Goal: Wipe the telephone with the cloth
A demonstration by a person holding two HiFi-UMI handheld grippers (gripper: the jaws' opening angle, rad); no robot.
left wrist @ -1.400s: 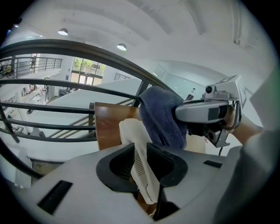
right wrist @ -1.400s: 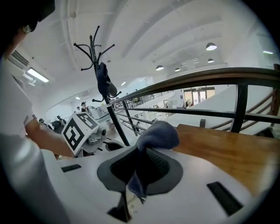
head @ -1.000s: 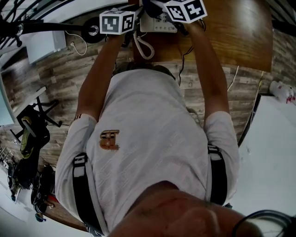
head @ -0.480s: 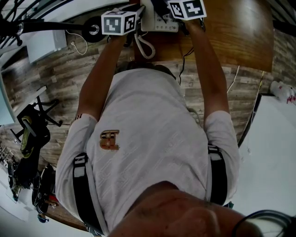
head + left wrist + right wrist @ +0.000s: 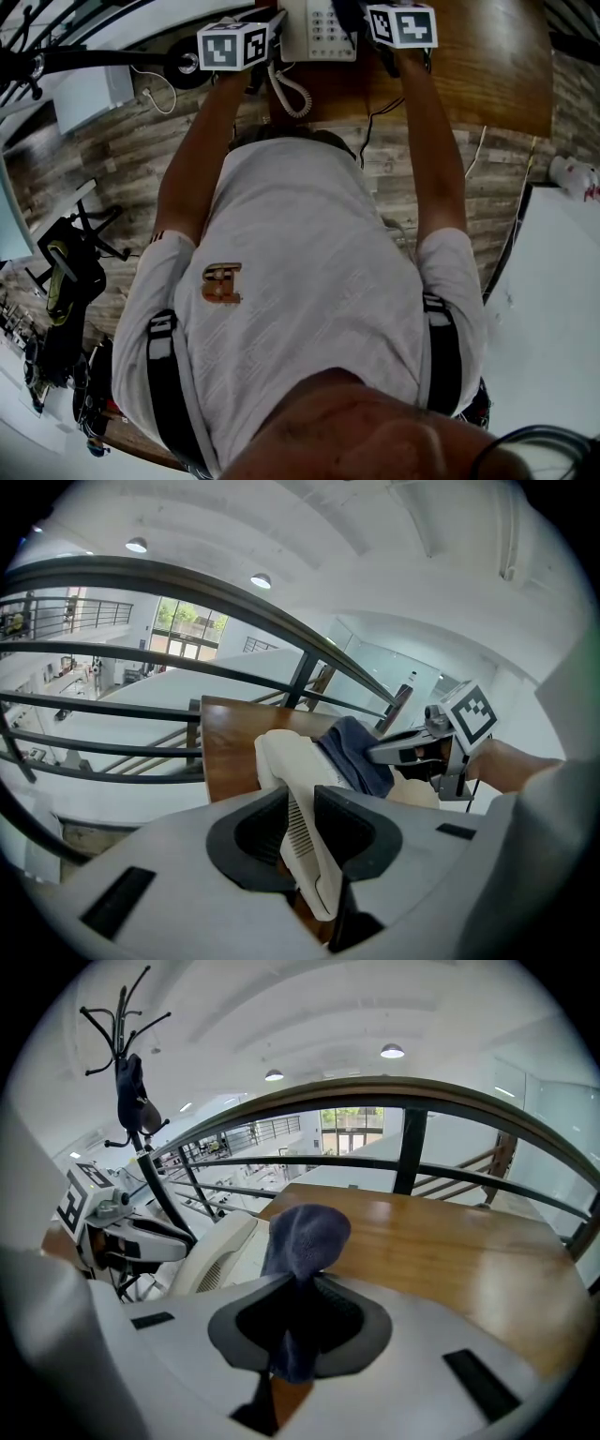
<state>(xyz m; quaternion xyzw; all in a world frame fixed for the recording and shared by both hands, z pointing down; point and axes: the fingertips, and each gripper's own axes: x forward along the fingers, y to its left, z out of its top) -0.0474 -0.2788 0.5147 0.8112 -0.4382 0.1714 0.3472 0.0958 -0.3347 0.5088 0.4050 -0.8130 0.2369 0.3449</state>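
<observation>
Left gripper view shows the left gripper (image 5: 305, 841) clamped on the handset (image 5: 298, 771) of the telephone (image 5: 319, 37) on the table (image 5: 487, 66), the right gripper (image 5: 298, 1326) pinching the cloth (image 5: 305, 1227), which a hard wipe could pull loose.

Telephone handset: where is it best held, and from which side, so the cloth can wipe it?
Grip the handset at its grilled end, coming from the person's side along its length, as the left tool does. This leaves the long body free for the cloth in the right tool.

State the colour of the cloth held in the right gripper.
Dark blue-grey. The cloth shows best in the right gripper view.
</observation>
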